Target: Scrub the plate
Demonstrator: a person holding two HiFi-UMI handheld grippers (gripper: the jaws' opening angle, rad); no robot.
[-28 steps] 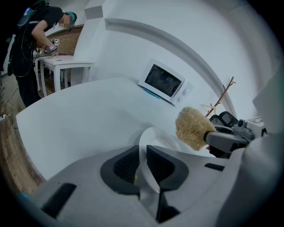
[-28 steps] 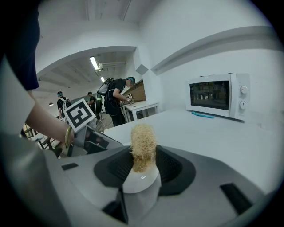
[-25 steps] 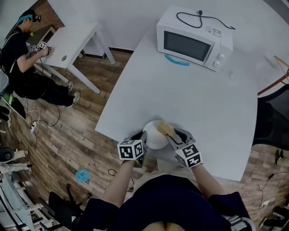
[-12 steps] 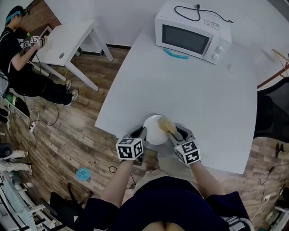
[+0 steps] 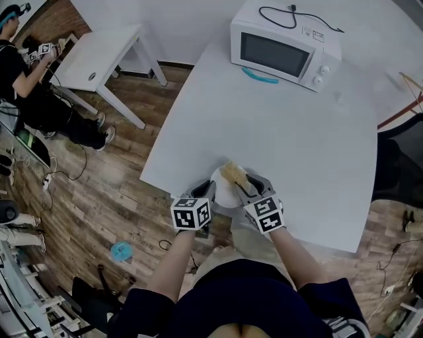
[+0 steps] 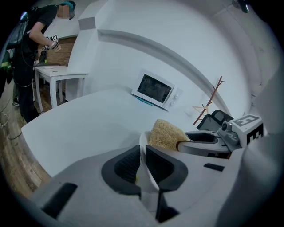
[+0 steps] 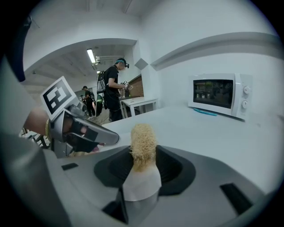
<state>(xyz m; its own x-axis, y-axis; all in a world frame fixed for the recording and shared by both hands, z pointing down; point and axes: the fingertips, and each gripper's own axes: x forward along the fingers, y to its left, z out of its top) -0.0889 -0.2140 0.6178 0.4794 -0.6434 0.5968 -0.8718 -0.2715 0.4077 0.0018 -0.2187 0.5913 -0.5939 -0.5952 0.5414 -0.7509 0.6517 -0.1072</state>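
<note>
Okay, counting first. One small round white plate [image 5: 221, 195], tipped up nearly on edge right at the near edge of the big white table [image 5: 297, 145]. Two handheld grippers. The left gripper [image 5: 209, 190] is clamped narrow on the plate's rim, jaws just been closing a touch with that rim between the pads. The right gripper [image 5: 240, 182] is squeezed on one tan, fibrous scrubbing sponge [image 5: 232, 173]. Sponge resting against the plate's face near its far rim.

From the left gripper view: plate [image 6: 143, 153] edge-on between the dark pads, sponge [image 6: 165, 134] just behind it, right gripper [image 6: 202, 139] at the right. From the right gripper view: sponge [image 7: 143, 141] poking up out of the jaws, left gripper [image 7: 84, 133] just beside on the left.

Elsewhere: one white microwave [image 5: 284, 51] at the far corner, one black cable [image 5: 294, 16] coiled on top, one teal strip [image 5: 259, 74] lying in front of it. Two tables total, counting the small white side table [image 5: 99, 56], well apart across the wooden floor [image 5: 112, 198]. One person [image 5: 33, 92] beside that one. Loads of bare tabletop between plate and microwave, and floor straight past the near edge.
</note>
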